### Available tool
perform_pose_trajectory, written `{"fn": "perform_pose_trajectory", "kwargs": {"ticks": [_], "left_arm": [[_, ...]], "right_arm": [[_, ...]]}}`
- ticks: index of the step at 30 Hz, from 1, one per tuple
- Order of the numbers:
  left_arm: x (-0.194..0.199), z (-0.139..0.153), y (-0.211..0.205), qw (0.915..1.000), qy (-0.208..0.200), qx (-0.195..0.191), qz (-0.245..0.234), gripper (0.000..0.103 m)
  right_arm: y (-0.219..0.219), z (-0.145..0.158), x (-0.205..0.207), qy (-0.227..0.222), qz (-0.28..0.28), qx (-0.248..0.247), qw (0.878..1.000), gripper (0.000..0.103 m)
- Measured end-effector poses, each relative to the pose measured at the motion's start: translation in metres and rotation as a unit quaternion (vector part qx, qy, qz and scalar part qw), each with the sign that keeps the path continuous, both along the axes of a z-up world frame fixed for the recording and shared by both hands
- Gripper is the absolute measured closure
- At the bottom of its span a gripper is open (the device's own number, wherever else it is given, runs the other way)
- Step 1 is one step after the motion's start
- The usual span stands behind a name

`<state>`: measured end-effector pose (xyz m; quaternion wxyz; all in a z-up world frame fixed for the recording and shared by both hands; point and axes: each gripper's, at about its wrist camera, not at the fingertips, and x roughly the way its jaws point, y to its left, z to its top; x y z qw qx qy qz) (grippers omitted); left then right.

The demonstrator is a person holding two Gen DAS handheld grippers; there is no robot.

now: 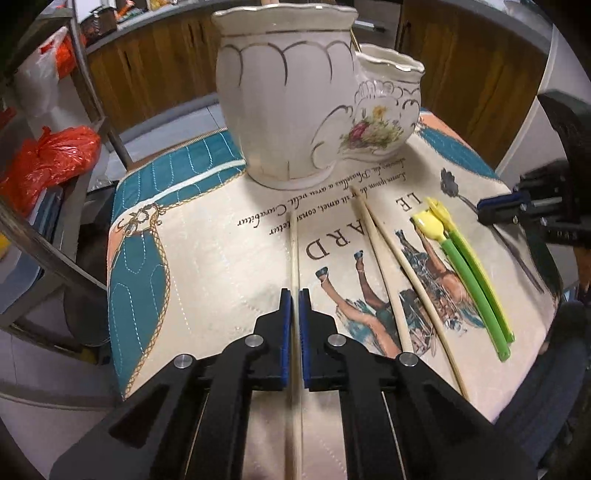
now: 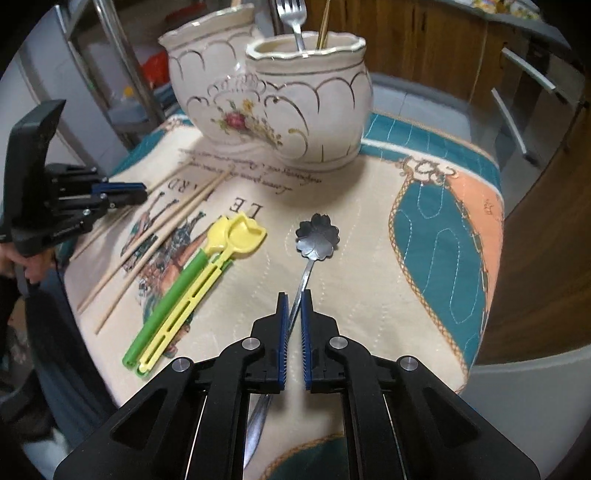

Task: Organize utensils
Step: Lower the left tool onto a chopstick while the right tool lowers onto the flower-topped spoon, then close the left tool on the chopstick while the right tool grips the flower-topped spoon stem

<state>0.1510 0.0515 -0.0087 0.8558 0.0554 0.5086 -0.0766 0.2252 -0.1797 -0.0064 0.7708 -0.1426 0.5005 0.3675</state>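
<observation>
My left gripper [image 1: 294, 295] is shut on a wooden chopstick [image 1: 294, 251] that points toward the white ceramic double holder [image 1: 288, 107]. Two more chopsticks [image 1: 384, 258] lie to its right. A yellow and green plastic spoon pair [image 1: 454, 251] lies further right. My right gripper [image 2: 294, 299] is shut on the handle of a dark flower-shaped metal spoon [image 2: 317, 236] lying on the mat. The holder [image 2: 295, 110] stands ahead in the right wrist view, with a fork [image 2: 294, 22] and a gold stick [image 2: 323, 22] in its near pot. The left gripper [image 2: 122, 194] shows there at left.
A quilted printed mat [image 2: 424, 229] covers the small table, with edges close on all sides. Wooden cabinets [image 2: 424, 44] stand behind. Orange plastic bags [image 1: 51, 158] and a metal rack [image 1: 96, 92] stand at left of the table.
</observation>
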Motion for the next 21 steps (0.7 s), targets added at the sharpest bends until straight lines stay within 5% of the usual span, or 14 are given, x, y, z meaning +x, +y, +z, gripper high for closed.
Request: {"fn": "perform_pose_trajectory", "kwargs": {"ticks": [3, 12, 16, 21], "left_arm": [[0.008, 0.002, 0.001, 0.9993, 0.037, 0.003, -0.009, 0.098], [0.035, 0.002, -0.011, 0.9866, 0.141, 0.053, -0.061, 0.098], [0.039, 0.002, -0.021, 0.9804, 0.161, 0.083, -0.078, 0.097], [0.040, 0.002, -0.017, 0.9810, 0.164, 0.071, -0.075, 0.098]], "right_arm": [[0.010, 0.002, 0.010, 0.037, 0.012, -0.042, 0.998, 0.096], [0.044, 0.004, 0.010, 0.039, 0.043, -0.149, 0.987, 0.096], [0.051, 0.004, 0.009, 0.045, 0.055, -0.179, 0.981, 0.096], [0.057, 0.005, 0.016, 0.059, 0.048, -0.180, 0.981, 0.096]]}}
